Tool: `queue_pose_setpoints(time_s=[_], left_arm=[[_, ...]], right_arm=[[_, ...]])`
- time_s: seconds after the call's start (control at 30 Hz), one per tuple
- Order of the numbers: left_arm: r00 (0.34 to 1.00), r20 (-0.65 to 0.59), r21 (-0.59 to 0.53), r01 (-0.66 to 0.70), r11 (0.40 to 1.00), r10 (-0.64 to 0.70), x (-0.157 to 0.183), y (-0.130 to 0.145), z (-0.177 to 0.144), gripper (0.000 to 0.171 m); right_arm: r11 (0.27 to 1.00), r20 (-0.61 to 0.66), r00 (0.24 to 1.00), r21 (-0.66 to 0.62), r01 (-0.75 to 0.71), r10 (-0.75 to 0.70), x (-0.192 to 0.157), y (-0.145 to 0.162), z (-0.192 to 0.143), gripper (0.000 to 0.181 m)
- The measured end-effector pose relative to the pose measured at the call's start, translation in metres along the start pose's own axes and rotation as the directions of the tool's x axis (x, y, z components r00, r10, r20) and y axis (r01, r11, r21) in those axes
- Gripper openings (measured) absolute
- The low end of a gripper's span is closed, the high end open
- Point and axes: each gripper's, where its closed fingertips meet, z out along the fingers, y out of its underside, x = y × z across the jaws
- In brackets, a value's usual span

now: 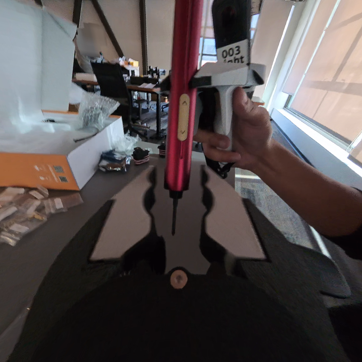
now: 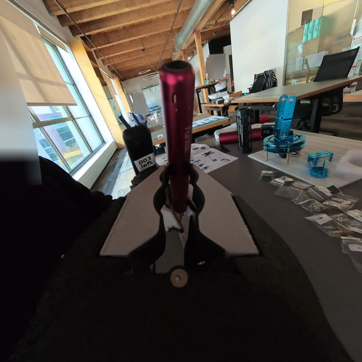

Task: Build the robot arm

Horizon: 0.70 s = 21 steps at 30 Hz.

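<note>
**Right gripper pinches red screwdriver, left gripper spread below it**

Right gripper (image 2: 179,195) jaws pinch the red electric screwdriver (image 2: 177,137) around its lower body, tool upright, bit end down. Same screwdriver (image 1: 181,109) in the left wrist view hangs vertical, dark bit (image 1: 173,215) pointing down between the fingers of the left gripper (image 1: 177,195), whose jaws are spread, not touching it. A hand (image 1: 244,135) grips the right gripper's white handle. Dark bench (image 2: 264,205) carries a blue metal robot kit (image 2: 284,133), small parts bags (image 2: 323,199), an instruction sheet (image 2: 211,157). Orange-and-white box (image 1: 58,164) sits on the left side.
</note>
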Motion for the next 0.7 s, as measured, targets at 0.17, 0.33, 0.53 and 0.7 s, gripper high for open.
queue_pose_setpoints(time_s=[0.17,0.33,0.53,0.7], left_arm=[[0.938,0.128,-0.12,-0.309,0.944,0.323,-0.02,0.011,-0.017,0.016],[0.757,0.189,-0.302,-0.561,0.771,0.625,-0.046,0.024,-0.025,0.015],[0.635,0.238,-0.374,-0.639,0.673,0.735,-0.057,0.028,-0.02,0.015],[0.557,0.192,-0.401,-0.707,0.583,0.808,-0.054,0.036,-0.014,0.016]], right_arm=[[0.999,-0.019,0.999,-0.032,-0.028,0.027,0.0,0.018,0.007,0.021],[0.978,-0.108,0.993,-0.2,-0.065,0.043,0.011,0.061,0.028,0.03],[0.962,-0.166,0.986,-0.265,-0.069,0.025,0.027,0.086,0.037,0.022],[0.968,-0.129,0.991,-0.24,-0.074,0.044,0.028,0.093,0.034,0.022]])
